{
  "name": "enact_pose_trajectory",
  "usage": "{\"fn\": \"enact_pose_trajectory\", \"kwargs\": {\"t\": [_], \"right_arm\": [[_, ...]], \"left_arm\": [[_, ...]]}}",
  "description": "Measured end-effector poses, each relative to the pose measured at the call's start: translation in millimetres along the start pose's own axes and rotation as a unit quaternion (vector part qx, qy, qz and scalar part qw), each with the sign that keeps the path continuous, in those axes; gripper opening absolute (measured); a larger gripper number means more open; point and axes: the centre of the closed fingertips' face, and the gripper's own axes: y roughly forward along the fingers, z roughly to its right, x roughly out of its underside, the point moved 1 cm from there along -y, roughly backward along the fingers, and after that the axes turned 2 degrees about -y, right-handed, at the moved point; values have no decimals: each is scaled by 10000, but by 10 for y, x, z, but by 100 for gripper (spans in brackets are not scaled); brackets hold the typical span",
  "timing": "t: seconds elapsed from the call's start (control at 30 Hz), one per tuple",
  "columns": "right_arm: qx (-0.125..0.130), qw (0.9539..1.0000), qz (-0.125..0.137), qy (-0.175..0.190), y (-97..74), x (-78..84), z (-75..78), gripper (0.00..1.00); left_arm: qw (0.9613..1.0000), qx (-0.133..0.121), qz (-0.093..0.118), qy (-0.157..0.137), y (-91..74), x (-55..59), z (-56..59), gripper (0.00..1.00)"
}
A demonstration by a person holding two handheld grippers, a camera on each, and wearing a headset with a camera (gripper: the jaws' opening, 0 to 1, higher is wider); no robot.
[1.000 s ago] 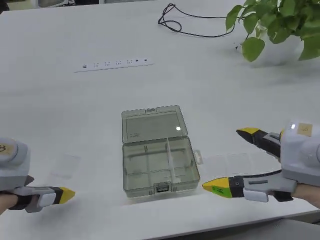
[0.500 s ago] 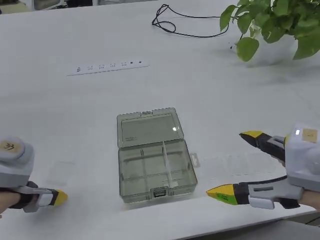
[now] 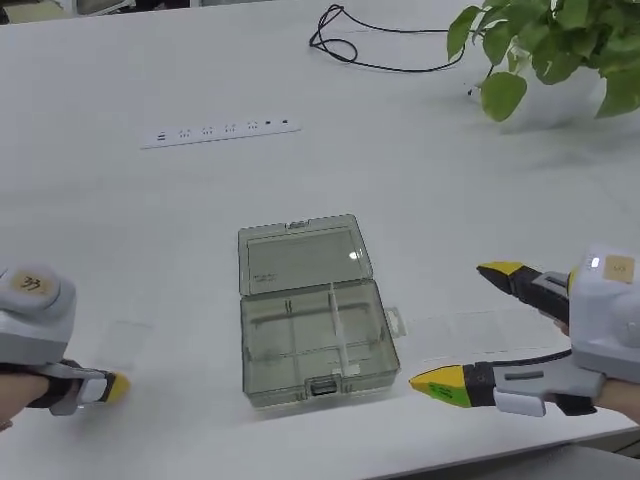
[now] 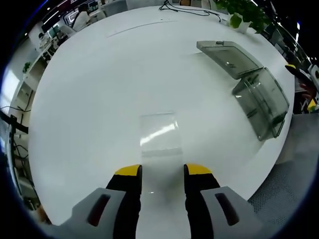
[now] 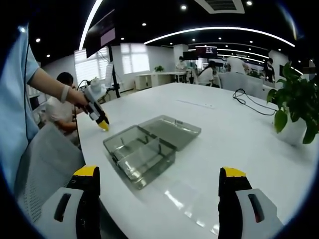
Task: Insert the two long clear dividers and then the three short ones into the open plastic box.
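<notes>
**A:** Several clear dividers [image 3: 470, 325] lie flat on the worktop [image 3: 150, 220], just right of the open plastic box [image 3: 285, 388]. How do you reckon they'll handle?

**B:** Light and thin, I'd judge. They look stiff enough to stand in a slot, but slick, and lying flat they give a jaw little to bite on. I'd tip one up by a short edge, then pinch it across its thickness near the middle so it hangs straight for the slots.

**A:** And the look of them?

**B:** Nearly invisible. They're colourless rectangles on white, picked out mainly by glints. Another clear sheet [image 4: 159, 130] lies left of the box, straight ahead of the left gripper [image 4: 162, 170]. Whether it's a long or a short one I cannot tell.

**A:** The box itself?

**B:** Smoky and see-through, sitting mid-worktop with its lid [image 3: 300, 252] folded back flat behind it. Some partitions seem to stand inside, but I cannot tell how many.

**A:** And the grippers?

**B:** The left gripper's jaws are parted a little with nothing between them, low over the worktop and just short of that sheet. The right gripper [image 5: 158, 172] is spread wide and empty, near the dividers on its side.

**A:** Any risk?

**B:** Pushing a sheet across the worktop instead of lifting it.
</notes>
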Motion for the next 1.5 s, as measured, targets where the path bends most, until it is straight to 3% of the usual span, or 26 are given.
{"fn": "enact_pose_trajectory", "kwargs": {"t": [0.43, 0.8, 1.0, 1.5], "right_arm": [[-81, 9999, -18, 85, 28, 3, -44, 99], [-134, 9997, -133, 121, 58, 5, -113, 99], [-147, 9995, -148, 232, 76, -24, -148, 98], [-174, 9990, -101, 389, 131, -185, -164, 96]], "left_arm": [[9994, 28, 95, -342, -36, 48, -46, 30], [9967, 193, 406, -674, -82, 56, -31, 30], [9924, 424, 676, -938, -110, -7, 79, 30], [9817, 991, 1368, -882, -239, -403, 557, 30]]}}
